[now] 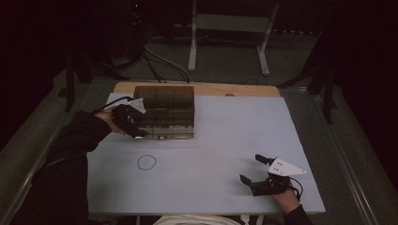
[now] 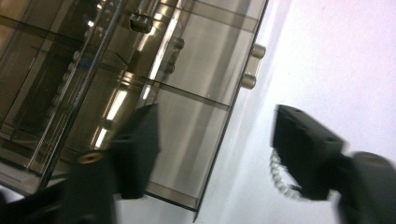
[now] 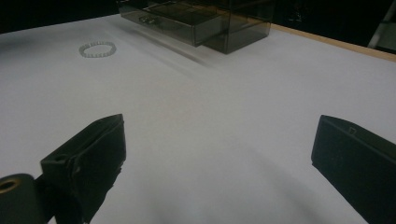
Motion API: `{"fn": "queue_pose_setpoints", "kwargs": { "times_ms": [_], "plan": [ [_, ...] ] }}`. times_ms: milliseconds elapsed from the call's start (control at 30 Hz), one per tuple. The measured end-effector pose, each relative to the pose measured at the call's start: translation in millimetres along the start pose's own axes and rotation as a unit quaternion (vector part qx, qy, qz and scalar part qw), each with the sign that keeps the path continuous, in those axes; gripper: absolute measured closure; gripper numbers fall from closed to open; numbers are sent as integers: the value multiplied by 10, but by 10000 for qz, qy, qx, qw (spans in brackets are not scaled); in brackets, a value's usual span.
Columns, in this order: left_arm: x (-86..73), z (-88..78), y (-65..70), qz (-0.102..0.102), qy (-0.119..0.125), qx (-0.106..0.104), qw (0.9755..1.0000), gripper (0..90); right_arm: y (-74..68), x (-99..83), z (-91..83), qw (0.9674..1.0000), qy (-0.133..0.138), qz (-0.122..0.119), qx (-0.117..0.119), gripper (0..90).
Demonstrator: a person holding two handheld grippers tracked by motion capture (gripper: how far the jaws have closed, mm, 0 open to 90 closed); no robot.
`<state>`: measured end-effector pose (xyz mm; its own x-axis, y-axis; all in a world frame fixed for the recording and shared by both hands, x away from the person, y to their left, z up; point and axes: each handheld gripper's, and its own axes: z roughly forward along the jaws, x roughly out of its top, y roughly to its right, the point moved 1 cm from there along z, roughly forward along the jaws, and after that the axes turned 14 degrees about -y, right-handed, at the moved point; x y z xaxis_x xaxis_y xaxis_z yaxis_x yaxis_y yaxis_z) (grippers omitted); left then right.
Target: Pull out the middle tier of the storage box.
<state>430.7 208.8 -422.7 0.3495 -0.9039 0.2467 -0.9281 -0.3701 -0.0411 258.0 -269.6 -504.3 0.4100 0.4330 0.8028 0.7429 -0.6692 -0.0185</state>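
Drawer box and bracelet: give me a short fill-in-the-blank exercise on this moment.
1. The smoky clear drawer box has one drawer pulled ____.
2. The beaded bracelet lies flat on the ____, apart from the box.
3. The left gripper is beside the box with its jaws ____.
4. The right gripper holds ____ between its jaws.

Missing words: out; table; open; nothing

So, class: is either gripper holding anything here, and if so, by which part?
Nothing is held. The left gripper stands open by the drawer box, nothing between its jaws. The right gripper is open over the bare table. The bracelet lies untouched.
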Motion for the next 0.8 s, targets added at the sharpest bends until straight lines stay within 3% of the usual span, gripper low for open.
{"fn": "queue_pose_setpoints", "kwargs": {
  "times_ms": [100,167,233,400,600,667,800],
  "plan": [
    [-15,-36,12,-209,148,-8,9997,190,1,0,-2,10000,0,-2,-3,27],
    [-31,-65,31,-245,234,-44,9994,159,2,-1,-2,10000,2,7,-4,27],
    [-42,-94,54,-275,279,-26,9992,59,2,0,-2,10000,-3,1,-4,28],
    [-76,-164,124,-477,493,62,9976,33,2,0,-6,10000,2,0,-10,27],
    [-164,-190,177,-771,573,-1,9954,33,2,1,-9,10000,8,3,-3,28],
    [-185,-187,220,-764,597,111,9952,33,4,1,-10,10000,15,13,2,28],
    [-225,-195,288,-826,685,129,9941,33,4,2,-8,10000,10,8,-5,28]
  ]
}}
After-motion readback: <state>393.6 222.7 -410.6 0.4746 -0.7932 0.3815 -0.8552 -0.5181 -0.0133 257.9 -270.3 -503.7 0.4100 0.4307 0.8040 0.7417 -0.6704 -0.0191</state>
